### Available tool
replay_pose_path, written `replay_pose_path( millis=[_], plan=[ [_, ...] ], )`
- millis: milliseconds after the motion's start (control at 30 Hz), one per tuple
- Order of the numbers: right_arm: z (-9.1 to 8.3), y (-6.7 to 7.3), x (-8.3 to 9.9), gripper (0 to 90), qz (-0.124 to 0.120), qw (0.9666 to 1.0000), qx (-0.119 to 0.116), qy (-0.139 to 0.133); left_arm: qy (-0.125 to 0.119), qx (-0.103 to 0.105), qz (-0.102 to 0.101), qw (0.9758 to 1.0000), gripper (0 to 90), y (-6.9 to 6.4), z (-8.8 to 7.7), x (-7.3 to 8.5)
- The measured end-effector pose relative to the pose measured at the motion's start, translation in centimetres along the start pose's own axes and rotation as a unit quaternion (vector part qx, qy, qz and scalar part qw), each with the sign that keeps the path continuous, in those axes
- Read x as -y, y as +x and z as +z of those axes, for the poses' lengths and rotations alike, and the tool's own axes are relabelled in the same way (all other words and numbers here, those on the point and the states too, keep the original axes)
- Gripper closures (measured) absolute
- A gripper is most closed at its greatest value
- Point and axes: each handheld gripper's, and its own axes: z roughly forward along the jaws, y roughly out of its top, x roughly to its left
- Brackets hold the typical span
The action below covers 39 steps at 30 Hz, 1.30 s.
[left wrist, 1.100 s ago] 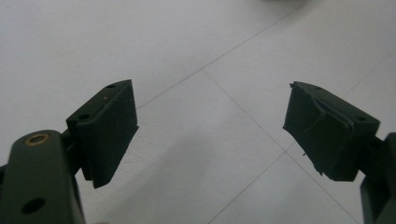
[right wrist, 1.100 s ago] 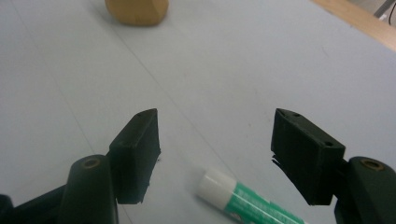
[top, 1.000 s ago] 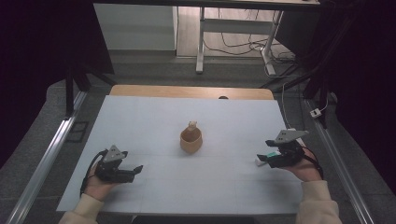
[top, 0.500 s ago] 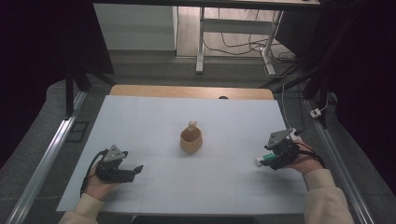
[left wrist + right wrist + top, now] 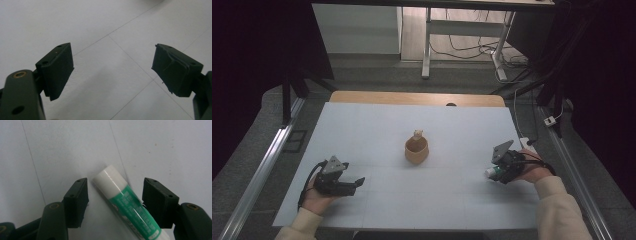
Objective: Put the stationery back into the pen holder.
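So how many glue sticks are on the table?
1. The green and white glue stick lies on the white table between the open jaws of the right gripper. None seems hidden.

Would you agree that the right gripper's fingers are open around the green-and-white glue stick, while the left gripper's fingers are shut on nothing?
Not quite: the left gripper has its fingers wide open over the bare table, as the left gripper view shows. The right gripper is indeed open around the glue stick.
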Motion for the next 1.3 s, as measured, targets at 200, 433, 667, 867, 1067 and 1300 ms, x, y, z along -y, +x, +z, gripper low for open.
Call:
replay_pose_path(
  millis=[200,433,667,867,1067,1300],
  plan=[
    [1.0,0.0,-0.8,48.3,-0.041,0.9985,-0.001,0.037,0.000,0.000,0.000,1.0000,17.0,0.0,0.0,0.0],
    [1.2,0.0,-0.9,61.7,-0.088,0.9956,0.000,0.032,-0.006,0.002,-0.004,1.0000,17.1,0.0,-0.2,0.0],
    [1.0,0.5,-0.7,65.6,-0.087,0.9958,0.019,0.019,-0.005,0.002,-0.002,1.0000,17.1,0.0,-0.2,0.0],
    [-0.3,0.3,-0.8,65.9,-0.043,0.9979,0.041,-0.026,-0.006,0.002,-0.005,1.0000,17.1,0.1,-0.2,0.0],
    [-1.9,-0.3,-0.6,65.9,0.022,0.9946,0.055,-0.085,-0.006,0.003,-0.005,1.0000,17.0,0.1,-0.2,0.0],
    [-3.0,-0.4,-0.6,65.9,0.066,0.9852,0.074,-0.140,-0.010,0.008,-0.009,0.9999,17.0,0.2,-0.3,0.0]
  ],
)
